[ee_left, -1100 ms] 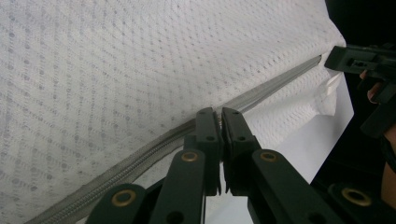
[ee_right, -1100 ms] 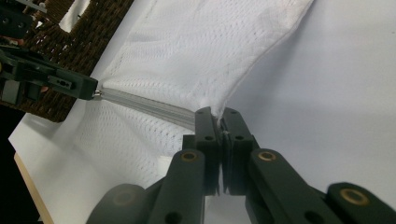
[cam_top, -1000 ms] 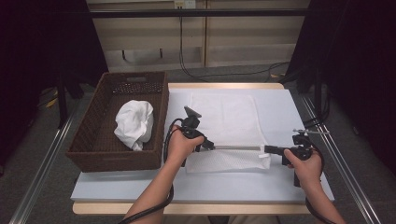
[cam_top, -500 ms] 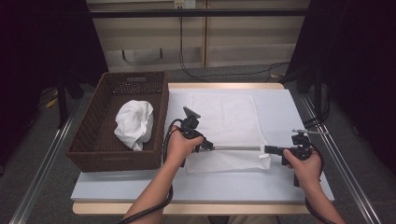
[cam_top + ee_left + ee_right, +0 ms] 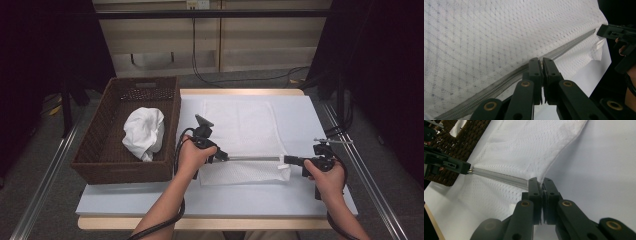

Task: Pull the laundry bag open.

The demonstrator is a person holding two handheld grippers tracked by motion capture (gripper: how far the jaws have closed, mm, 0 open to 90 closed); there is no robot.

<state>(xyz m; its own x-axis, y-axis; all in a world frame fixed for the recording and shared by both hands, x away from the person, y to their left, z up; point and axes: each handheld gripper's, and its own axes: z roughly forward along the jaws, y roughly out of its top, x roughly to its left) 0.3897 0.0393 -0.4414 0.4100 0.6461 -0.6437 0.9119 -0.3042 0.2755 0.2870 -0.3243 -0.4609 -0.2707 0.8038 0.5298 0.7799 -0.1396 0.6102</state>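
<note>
Near the table's (image 5: 150, 200) front edge, left gripper (image 5: 223, 156) and right gripper (image 5: 289, 160) each clamp the mesh bag's (image 5: 242, 127) zipper (image 5: 255, 158) ends.

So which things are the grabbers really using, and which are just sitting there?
In use:
- white mesh zip bag
- its grey zipper
- left gripper, jaws shut at the zipper's left end
- right gripper, jaws shut on the bag's right end

Just lying about:
- brown woven wicker basket
- crumpled white cloth inside the basket
</note>
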